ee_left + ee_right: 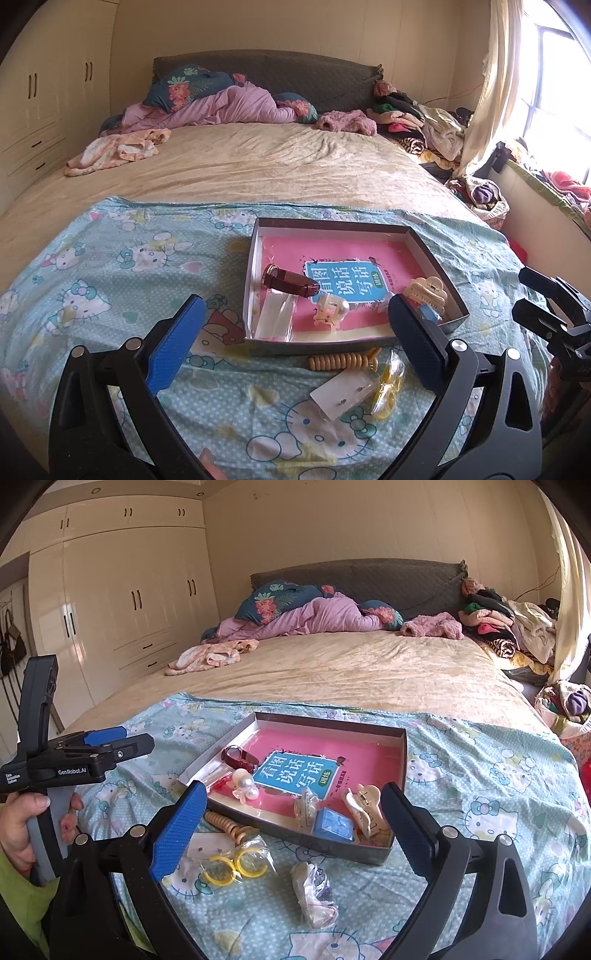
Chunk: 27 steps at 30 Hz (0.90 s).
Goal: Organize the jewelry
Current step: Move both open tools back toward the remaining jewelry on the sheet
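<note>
A shallow grey box with a pink booklet inside lies on a Hello Kitty sheet on the bed. In it are a brown-strap watch, a pearl hair clip, a cream claw clip and a small blue box. In front of the box lie a wooden bead bracelet, an earring card, bagged yellow hoops and a crumpled bag. My left gripper and right gripper are open, empty, above these loose items.
The left gripper body and the hand holding it show at the left of the right wrist view. Bedding and clothes pile at the headboard. A wardrobe stands left; a curtain and window are right.
</note>
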Each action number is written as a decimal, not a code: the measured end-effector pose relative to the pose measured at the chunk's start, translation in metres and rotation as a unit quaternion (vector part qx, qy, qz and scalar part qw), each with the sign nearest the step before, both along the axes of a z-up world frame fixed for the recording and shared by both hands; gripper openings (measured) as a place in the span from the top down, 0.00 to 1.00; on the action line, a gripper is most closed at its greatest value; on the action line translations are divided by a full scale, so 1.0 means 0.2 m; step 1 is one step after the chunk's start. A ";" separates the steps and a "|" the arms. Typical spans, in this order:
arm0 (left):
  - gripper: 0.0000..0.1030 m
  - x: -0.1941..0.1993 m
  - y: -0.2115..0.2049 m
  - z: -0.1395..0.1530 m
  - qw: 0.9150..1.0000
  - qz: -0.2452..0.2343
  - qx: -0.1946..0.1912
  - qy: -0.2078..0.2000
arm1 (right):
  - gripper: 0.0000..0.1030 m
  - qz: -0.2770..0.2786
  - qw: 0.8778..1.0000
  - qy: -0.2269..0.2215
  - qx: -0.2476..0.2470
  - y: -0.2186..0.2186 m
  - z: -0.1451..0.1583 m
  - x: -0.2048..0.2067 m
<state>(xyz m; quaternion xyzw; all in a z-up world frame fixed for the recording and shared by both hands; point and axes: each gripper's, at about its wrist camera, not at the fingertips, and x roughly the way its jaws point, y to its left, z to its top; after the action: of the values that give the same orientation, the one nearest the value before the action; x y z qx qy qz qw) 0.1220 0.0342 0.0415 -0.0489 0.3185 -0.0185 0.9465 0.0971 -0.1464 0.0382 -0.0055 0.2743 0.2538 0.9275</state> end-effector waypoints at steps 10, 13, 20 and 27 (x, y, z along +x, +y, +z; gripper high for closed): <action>0.10 -0.10 -0.02 0.01 1.000 -0.004 0.017 -0.001 | 0.07 0.019 1.000 -0.009 -0.009 0.03 0.03 -0.11; 0.10 -0.13 -0.03 0.00 1.000 -0.006 0.024 0.001 | 0.07 0.022 1.000 -0.008 -0.013 0.03 0.03 -0.14; 0.10 -0.17 -0.06 -0.02 0.999 -0.015 0.038 0.007 | 0.07 0.026 0.999 -0.001 -0.020 0.01 0.01 -0.18; 0.10 -0.22 -0.10 -0.04 0.998 -0.024 0.051 0.011 | 0.07 0.027 0.999 0.008 -0.025 -0.01 -0.03 -0.20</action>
<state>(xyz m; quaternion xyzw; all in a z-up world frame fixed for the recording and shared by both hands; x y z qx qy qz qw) 0.0784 0.0136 0.0326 0.0068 0.3309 -0.0244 0.9433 0.0567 -0.1476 0.0330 -0.0337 0.2879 0.2723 0.9175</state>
